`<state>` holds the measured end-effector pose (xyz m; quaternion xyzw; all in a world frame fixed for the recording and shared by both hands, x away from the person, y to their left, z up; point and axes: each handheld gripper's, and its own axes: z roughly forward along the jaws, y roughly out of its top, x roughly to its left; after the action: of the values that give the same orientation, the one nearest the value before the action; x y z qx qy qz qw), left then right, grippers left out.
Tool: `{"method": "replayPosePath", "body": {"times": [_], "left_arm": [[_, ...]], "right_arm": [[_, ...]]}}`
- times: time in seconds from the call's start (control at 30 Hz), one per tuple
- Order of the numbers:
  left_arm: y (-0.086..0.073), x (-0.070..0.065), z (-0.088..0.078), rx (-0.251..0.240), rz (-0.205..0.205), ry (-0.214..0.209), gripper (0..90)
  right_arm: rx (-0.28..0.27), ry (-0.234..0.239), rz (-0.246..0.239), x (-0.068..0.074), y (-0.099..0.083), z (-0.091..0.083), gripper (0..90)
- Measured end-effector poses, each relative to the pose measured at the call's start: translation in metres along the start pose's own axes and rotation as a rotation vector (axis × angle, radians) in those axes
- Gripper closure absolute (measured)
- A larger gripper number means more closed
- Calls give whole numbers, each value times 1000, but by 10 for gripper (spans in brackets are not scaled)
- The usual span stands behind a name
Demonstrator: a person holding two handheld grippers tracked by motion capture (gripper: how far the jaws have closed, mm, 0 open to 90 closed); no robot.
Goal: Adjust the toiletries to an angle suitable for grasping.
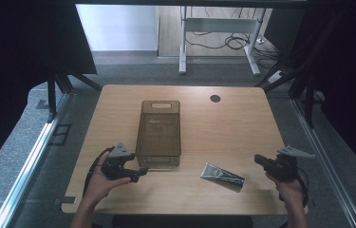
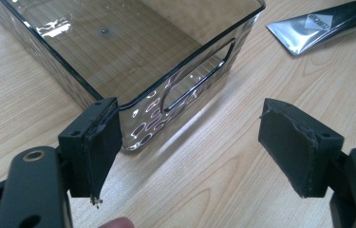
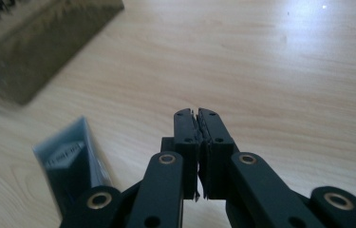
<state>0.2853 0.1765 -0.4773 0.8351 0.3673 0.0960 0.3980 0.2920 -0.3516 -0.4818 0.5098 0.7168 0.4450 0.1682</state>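
The right tongs (image 3: 198, 116) are closed, jaw against jaw, with nothing between them. In the high view the right tongs (image 1: 260, 159) sit low over the right side of the wooden tabletop (image 1: 242, 123), held in the person's right hand (image 1: 290, 186), pointing left toward the tube. The left tongs (image 2: 190, 142) stand wide open and empty, their black pads frayed at the edges; one jaw is just beside the near corner of the bin, and whether it touches I cannot tell. In the high view the left tongs (image 1: 141, 173) lie in the left hand (image 1: 100, 183) close to the bin's near end.

The tube (image 1: 222, 174) lies flat on the tabletop between the two tongs, nearer the right pair and apart from both. It is a silvery squeeze tube with a flat crimped end facing the bin and a darker end toward the right tongs. In the left gripper view the tube (image 2: 320, 24) carries a diamond-shaped label with small lettering too fine to read, and in the right gripper view the tube (image 3: 73, 164) is blurred at lower left.

The bin (image 1: 160, 110) is a smoky, see-through plastic box, oblong, with slotted handles in its short walls, standing upright mid-table, just left of the tube. In the left gripper view the bin (image 2: 199, 61) has a bare floor.
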Motion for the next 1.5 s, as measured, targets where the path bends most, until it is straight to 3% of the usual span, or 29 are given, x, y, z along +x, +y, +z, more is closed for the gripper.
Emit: {"method": "replayPosePath", "body": {"times": [0.17,0.3,0.43,0.5,0.67,0.77,0.93,0.97,1.0,1.03,1.1,1.23,1.37,1.5], "left_arm": [[0,0,-2,-3,6,3,227],[0,-1,-2,3,13,-1,227],[0,-1,-2,3,12,1,227],[1,-1,-3,4,14,5,228],[2,-3,-6,5,24,8,228],[1,-4,-7,9,23,13,228],[2,-5,-16,-15,31,37,230],[2,-5,-16,-15,31,37,231],[2,-5,-18,-25,29,33,231],[2,-5,-18,-25,29,33,231],[2,-4,-19,-28,28,33,231],[2,-3,-19,-27,28,34,232],[2,-3,-18,-23,28,39,231],[1,-3,-17,-16,29,39,231]], "right_arm": [[-51,-1,-15,5,2,0,900],[-32,9,-13,8,4,3,900],[-18,24,-42,14,6,8,900],[-12,59,-41,18,9,8,900],[0,71,-62,25,16,3,900],[23,67,-100,31,19,2,900],[135,71,-187,49,37,8,900],[135,71,-187,49,37,8,900],[188,104,-209,58,47,11,900],[188,104,-209,58,47,11,900],[269,106,-261,74,60,16,900],[358,120,-308,91,73,25,900],[404,142,-333,102,77,34,900],[481,170,-364,118,71,56,900]]}}
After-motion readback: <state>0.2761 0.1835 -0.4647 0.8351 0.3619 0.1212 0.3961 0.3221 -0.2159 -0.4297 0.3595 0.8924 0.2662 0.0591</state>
